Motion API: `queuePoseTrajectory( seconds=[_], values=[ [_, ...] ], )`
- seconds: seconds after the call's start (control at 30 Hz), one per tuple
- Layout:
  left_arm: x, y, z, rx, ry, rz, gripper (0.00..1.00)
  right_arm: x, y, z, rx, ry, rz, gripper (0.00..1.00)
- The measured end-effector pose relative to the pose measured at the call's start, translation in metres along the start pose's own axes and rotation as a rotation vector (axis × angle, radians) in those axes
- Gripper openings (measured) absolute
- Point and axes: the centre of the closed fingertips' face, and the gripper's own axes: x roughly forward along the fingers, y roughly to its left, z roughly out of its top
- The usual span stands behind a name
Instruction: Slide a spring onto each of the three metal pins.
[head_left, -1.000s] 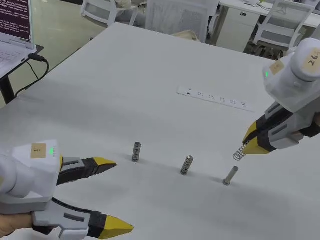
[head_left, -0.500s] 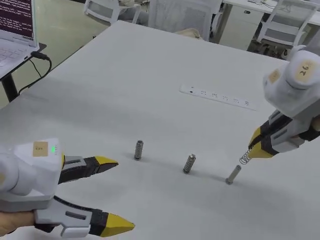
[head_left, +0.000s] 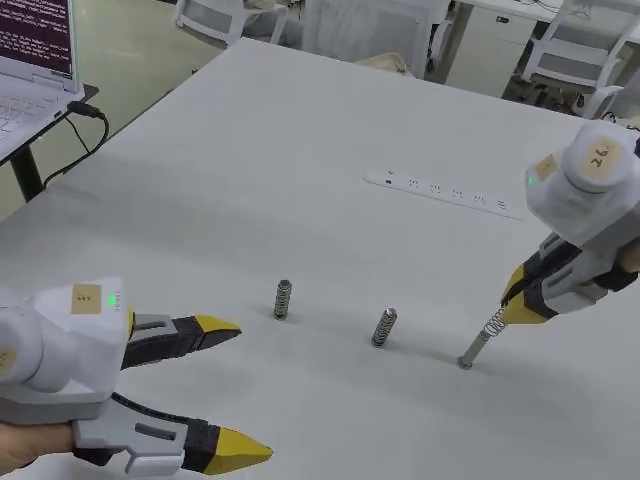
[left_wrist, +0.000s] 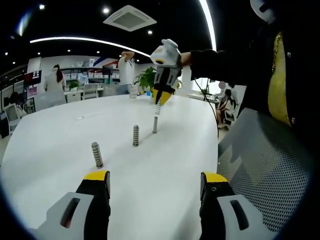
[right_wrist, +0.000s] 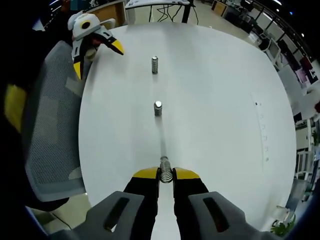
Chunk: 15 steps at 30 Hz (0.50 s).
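Three metal pins stand in a row on the white table (head_left: 250, 160). The left pin (head_left: 283, 299) and the middle pin (head_left: 384, 326) each carry a spring. My right gripper (head_left: 515, 311) is shut on a third spring (head_left: 494, 323), whose lower end meets the top of the tilted right pin (head_left: 470, 352). In the right gripper view the spring (right_wrist: 165, 175) sits between the yellow tips, with the pin's shaft (right_wrist: 162, 142) running on beyond it. My left gripper (head_left: 238, 390) hovers open at the near left, holding nothing. The left gripper view shows the right gripper (left_wrist: 162, 96) over that pin (left_wrist: 155, 125).
A white power strip (head_left: 440, 191) lies behind the pins. A laptop (head_left: 30, 50) with a black cable (head_left: 75, 140) stands on a side stand at far left. Office chairs (head_left: 570, 50) line the table's far edge. A grey mesh chair (left_wrist: 265, 165) is near the left gripper.
My right gripper has come down and slightly right, bringing the spring from above the right pin onto its top. The left gripper has stayed where it was, open.
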Motion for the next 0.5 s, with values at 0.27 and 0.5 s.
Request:
queuePoseTrajectory(
  seconds=[0.27, 0.5],
  values=[
    [0.0006, 0.0, -0.0012, -0.002, 0.003, -0.001, 0.69, 0.0047, -0.0011, -0.0016, 0.002, 0.005, 0.008, 0.07],
    [0.0012, 0.0002, -0.0013, -0.005, 0.004, -0.001, 0.7, 0.0072, -0.002, -0.0024, 0.004, 0.009, 0.014, 0.07]
  ],
)
